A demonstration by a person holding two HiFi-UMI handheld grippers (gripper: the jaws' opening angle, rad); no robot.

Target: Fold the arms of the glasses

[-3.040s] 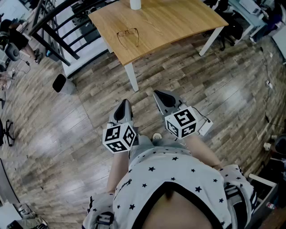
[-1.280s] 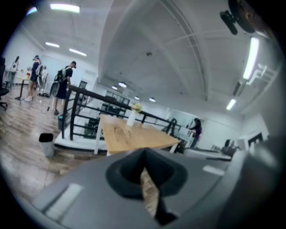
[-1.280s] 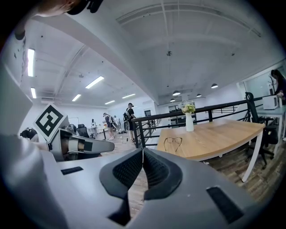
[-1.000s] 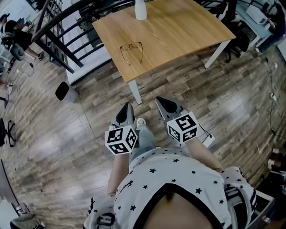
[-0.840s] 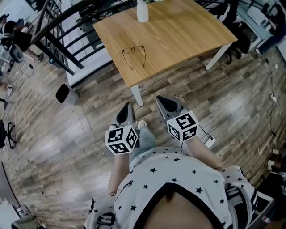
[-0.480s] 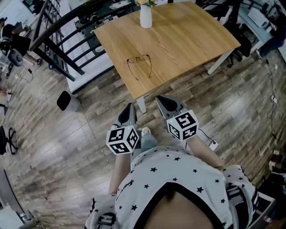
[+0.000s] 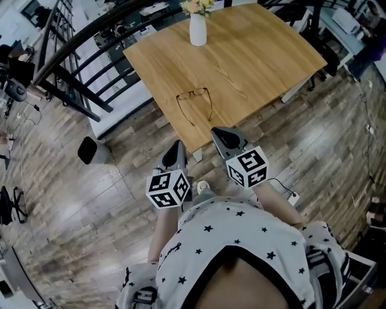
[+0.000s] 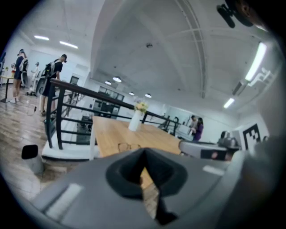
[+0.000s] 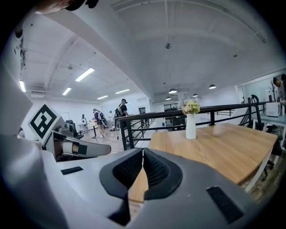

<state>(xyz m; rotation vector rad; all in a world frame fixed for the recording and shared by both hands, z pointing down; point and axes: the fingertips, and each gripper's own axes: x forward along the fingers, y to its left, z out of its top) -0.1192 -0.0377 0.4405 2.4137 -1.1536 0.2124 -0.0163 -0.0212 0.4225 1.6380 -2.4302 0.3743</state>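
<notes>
Glasses: arms open, upper centre, on table, below vase. Left gripper, right gripper: mid-frame, near table edge, both clenched, empty.

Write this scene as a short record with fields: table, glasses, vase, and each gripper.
table: light wood
glasses: lying on the table near its front corner, arms unfolded
vase: white, holds flowers, upright near the far edge
left gripper: shut, empty, apart from the glasses
right gripper: shut, empty, apart from the glasses
</notes>
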